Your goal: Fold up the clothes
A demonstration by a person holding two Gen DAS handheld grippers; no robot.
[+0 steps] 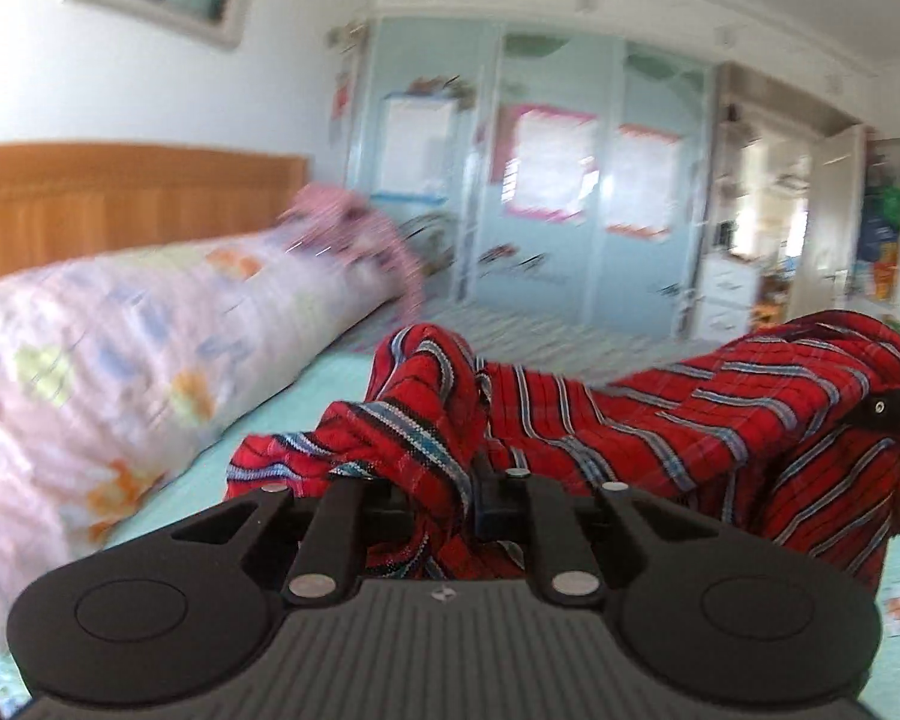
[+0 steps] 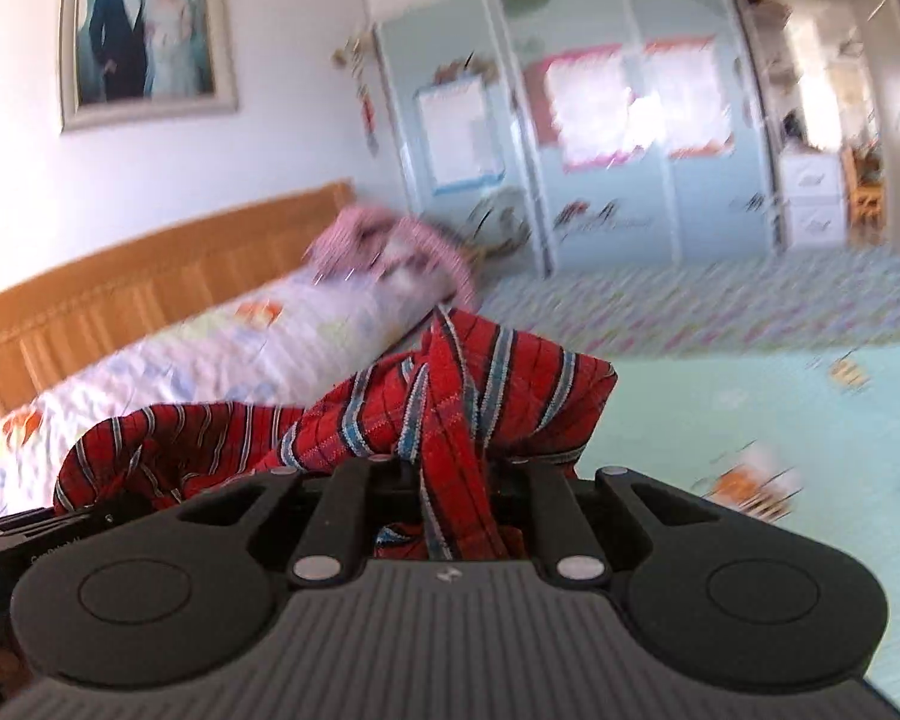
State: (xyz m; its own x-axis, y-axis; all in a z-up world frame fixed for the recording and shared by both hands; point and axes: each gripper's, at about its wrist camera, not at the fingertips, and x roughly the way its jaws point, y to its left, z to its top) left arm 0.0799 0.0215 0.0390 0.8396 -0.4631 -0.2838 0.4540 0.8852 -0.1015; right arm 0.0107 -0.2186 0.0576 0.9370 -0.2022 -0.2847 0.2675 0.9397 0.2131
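A red garment with blue, white and black stripes (image 1: 720,414) hangs bunched above the bed, stretched between both grippers. In the left wrist view my left gripper (image 1: 444,480) is shut on one bunched edge, and the cloth covers its fingertips. The right gripper (image 1: 897,405) shows at the right edge, holding the other end. In the right wrist view my right gripper (image 2: 450,468) is shut on a gathered fold of the garment (image 2: 510,384). Part of the left gripper (image 2: 30,525) shows at the left edge under the cloth.
A rolled floral quilt (image 1: 90,360) lies along the wooden headboard (image 1: 120,204), with a pink cloth (image 1: 354,228) on its far end. The mint bedsheet (image 2: 750,420) spreads below. Pale blue wardrobe doors (image 1: 546,192) stand beyond the bed, and a framed photo (image 2: 144,30) hangs on the wall.
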